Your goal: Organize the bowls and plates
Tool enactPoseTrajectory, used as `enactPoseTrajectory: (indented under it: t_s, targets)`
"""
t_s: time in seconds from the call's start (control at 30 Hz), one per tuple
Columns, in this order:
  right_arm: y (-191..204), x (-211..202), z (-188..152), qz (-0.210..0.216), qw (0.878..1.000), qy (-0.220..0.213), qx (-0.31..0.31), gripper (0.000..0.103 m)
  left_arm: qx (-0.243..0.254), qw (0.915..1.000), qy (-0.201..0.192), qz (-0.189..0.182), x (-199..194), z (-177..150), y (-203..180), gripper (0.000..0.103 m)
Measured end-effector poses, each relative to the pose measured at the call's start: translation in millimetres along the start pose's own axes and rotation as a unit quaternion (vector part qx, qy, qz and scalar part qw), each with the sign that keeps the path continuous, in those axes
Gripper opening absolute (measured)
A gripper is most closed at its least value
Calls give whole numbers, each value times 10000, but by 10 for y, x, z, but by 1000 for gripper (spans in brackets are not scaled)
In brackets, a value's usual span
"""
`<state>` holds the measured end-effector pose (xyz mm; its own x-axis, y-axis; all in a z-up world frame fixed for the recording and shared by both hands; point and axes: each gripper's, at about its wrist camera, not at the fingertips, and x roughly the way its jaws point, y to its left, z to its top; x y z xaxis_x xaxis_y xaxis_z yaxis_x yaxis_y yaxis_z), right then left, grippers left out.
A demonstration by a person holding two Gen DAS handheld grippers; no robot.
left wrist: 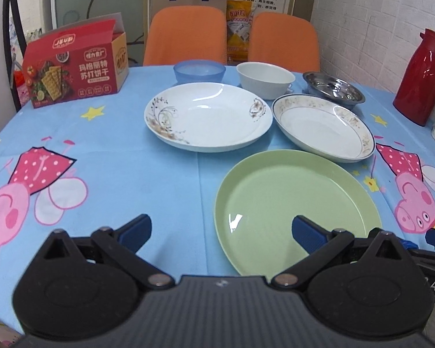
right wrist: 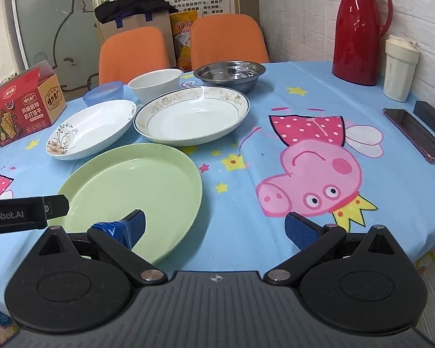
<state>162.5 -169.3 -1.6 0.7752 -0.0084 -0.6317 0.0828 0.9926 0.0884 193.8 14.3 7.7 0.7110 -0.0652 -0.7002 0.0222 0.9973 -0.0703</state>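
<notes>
Both grippers hover low over a table draped in a blue cartoon-pig tablecloth point(left wrist: 165, 179), the left gripper point(left wrist: 221, 230) and the right gripper point(right wrist: 214, 226) each spread wide with nothing between the blue fingertips. Nearest lies a green plate point(left wrist: 298, 200), its near rim under the left gripper's right finger and the right gripper's left finger. Beyond sit a white plate with floral sprigs point(left wrist: 208, 116) and, just beside it, a gold-rimmed plate point(left wrist: 323, 126). Behind these stand a blue bowl point(left wrist: 199, 71), a white bowl point(left wrist: 265, 79) and a steel bowl point(left wrist: 333, 90). A red cracker box point(left wrist: 75, 66) and red thermos point(right wrist: 359, 29) flank the far edge.
</notes>
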Motion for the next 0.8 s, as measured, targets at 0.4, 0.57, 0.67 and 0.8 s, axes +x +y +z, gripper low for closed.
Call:
enactPoseTrajectory:
  t_s: [0.4, 0.57, 0.67, 0.8]
  targets:
    - [206, 491, 77, 109, 9986, 265, -454, 91, 136, 9986, 459, -234, 445, 143, 8, 103]
    - [166, 496, 49, 338, 9974, 29, -630, 91, 224, 9970, 595, -452, 514, 132, 15, 103]
    - [136, 479, 20, 457, 9962, -83, -734, 91, 341, 9967, 598, -430, 525, 134, 14, 103]
    - [250, 528, 105, 558, 9950, 147, -809, 91, 415, 9956, 664, -519, 529, 154, 2, 102]
